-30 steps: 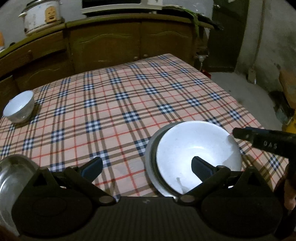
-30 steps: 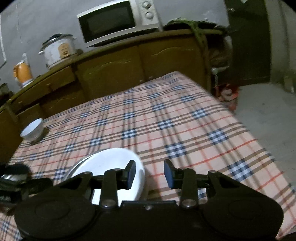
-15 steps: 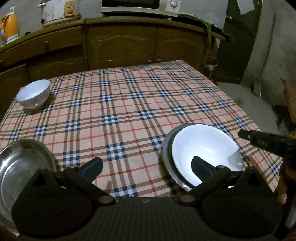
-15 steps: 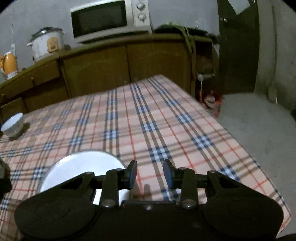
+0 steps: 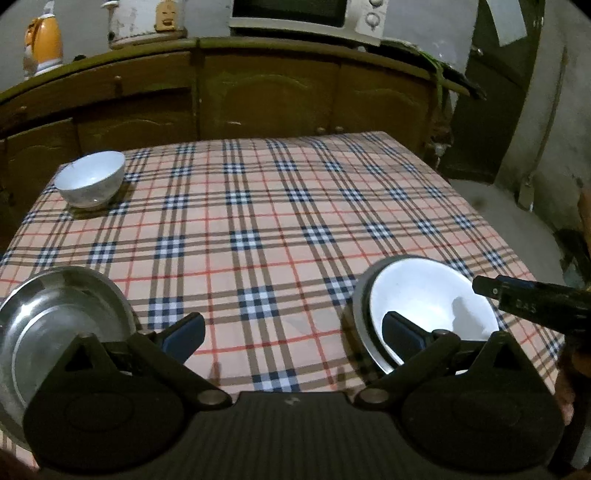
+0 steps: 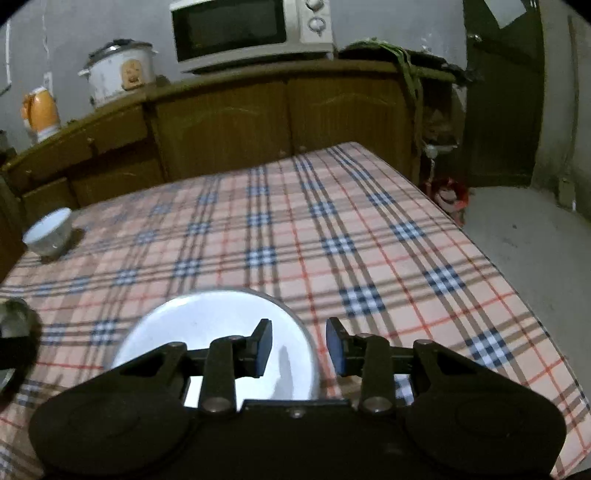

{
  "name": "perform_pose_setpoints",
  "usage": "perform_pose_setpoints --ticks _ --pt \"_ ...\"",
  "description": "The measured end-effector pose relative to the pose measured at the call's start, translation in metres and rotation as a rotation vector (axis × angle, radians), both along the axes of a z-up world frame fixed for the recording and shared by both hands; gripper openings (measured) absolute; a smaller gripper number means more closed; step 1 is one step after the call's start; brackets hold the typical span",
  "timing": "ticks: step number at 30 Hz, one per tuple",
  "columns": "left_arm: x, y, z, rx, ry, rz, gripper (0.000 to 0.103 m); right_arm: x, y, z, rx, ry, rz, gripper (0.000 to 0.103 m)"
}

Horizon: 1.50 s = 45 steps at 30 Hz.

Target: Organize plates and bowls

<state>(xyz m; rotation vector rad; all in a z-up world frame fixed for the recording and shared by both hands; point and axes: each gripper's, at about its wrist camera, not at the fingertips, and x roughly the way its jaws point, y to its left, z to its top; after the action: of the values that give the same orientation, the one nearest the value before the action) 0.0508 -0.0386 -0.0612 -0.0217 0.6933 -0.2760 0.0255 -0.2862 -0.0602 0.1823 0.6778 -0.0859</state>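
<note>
Up close in the left wrist view, the left gripper [image 5: 291, 332] hangs over the near edge of the checked tablecloth [image 5: 258, 221] with its jaws spread wide and nothing between them. A steel plate [image 5: 44, 317] lies just beyond the left finger at the near left corner, and a white plate [image 5: 424, 306] resting in a steel dish [image 5: 356, 306] lies by the right finger. A white bowl [image 5: 90, 179] sits well apart at the far left of the table, and the right gripper's dark finger pokes in from the right, above the white plate's rim. My guess is that the risk lies at this near edge: both stacks sit close to it, so a careless nudge from a lowering finger could push one off. From the right wrist view, the right gripper [image 6: 298, 345] has its jaws partly apart and empty, straddling the white plate's right rim from above; whether either pad touches it I cannot tell. A pinch there on a thin, slick rim could slip or tip the plate against the dish under it, and the two grippers are near enough to clash. Around the table, the cloth lies flat and mostly bare, a wooden sideboard [image 6: 258, 122] runs behind it bearing a microwave [image 6: 247, 33], a rice cooker [image 6: 120, 72] and an orange kettle [image 6: 40, 110], and a dark door [image 6: 498, 92] stands at the right beside bare concrete floor.
</note>
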Motion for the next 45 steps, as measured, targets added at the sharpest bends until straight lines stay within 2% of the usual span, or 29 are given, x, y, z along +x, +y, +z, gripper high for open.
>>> perform_pose_setpoints --ticks 4,9,18,21,28,38,45 --pt "-0.001 0.005 0.006 0.000 -0.018 0.035 0.103 0.001 0.012 0.010 0.017 -0.017 0.039 0.042" --pt "-0.003 0.011 0.014 0.016 -0.038 0.077 0.103 0.004 0.026 0.026 0.049 -0.042 0.092 0.052" --pt "-0.004 0.025 0.033 0.042 -0.075 0.124 0.103 0.014 0.056 0.053 0.078 -0.077 0.175 0.054" --pt "-0.003 0.030 0.038 0.052 -0.089 0.134 0.103 0.017 0.065 0.061 0.087 -0.086 0.197 0.061" --pt "0.001 0.049 0.042 0.049 -0.096 0.167 0.103 0.026 0.091 0.075 0.080 -0.097 0.240 0.061" --pt "0.020 0.094 0.047 0.026 -0.093 0.214 0.103 0.056 0.137 0.087 0.090 -0.088 0.295 0.062" --pt "0.046 0.147 0.045 0.005 -0.071 0.303 0.103 0.090 0.183 0.091 0.079 -0.084 0.356 0.066"
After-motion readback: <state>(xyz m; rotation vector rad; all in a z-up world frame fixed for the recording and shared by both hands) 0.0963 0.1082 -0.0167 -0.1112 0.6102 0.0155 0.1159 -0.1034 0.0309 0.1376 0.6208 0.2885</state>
